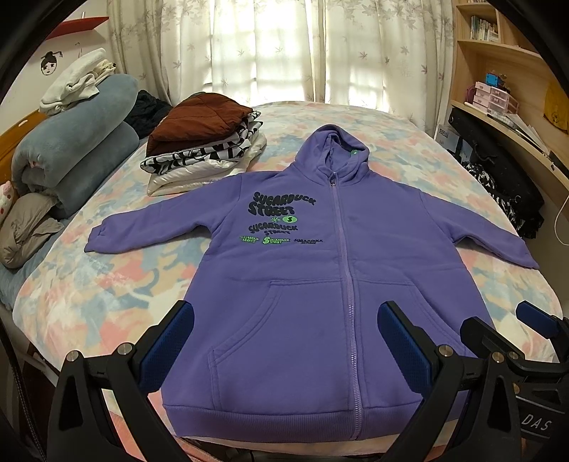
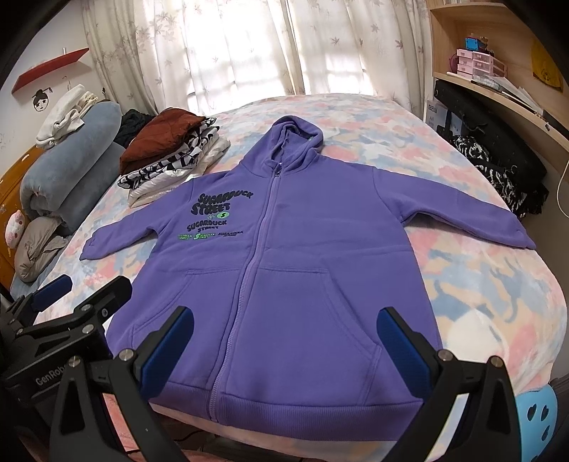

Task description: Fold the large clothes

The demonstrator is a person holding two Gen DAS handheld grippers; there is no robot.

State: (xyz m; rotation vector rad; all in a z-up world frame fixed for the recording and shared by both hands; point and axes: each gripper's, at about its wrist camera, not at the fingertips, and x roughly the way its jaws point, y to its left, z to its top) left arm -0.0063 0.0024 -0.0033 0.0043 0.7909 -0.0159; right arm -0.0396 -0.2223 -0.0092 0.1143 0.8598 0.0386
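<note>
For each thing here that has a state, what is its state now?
Hoodie: spread flat on the bed, front up, zipped shut, sleeves out, unfolded.
Clothes pile: folded, stacked beside the hoodie.
Blanket: rolled up.
Curtains: drawn shut.
Left gripper: jaws open, holding nothing.
Right gripper: jaws open, holding nothing.

purple hoodie flat — zipped, bed

I can't read book spines on the bookshelf; right claw cut by frame edge; blue helmet half hidden.
</note>
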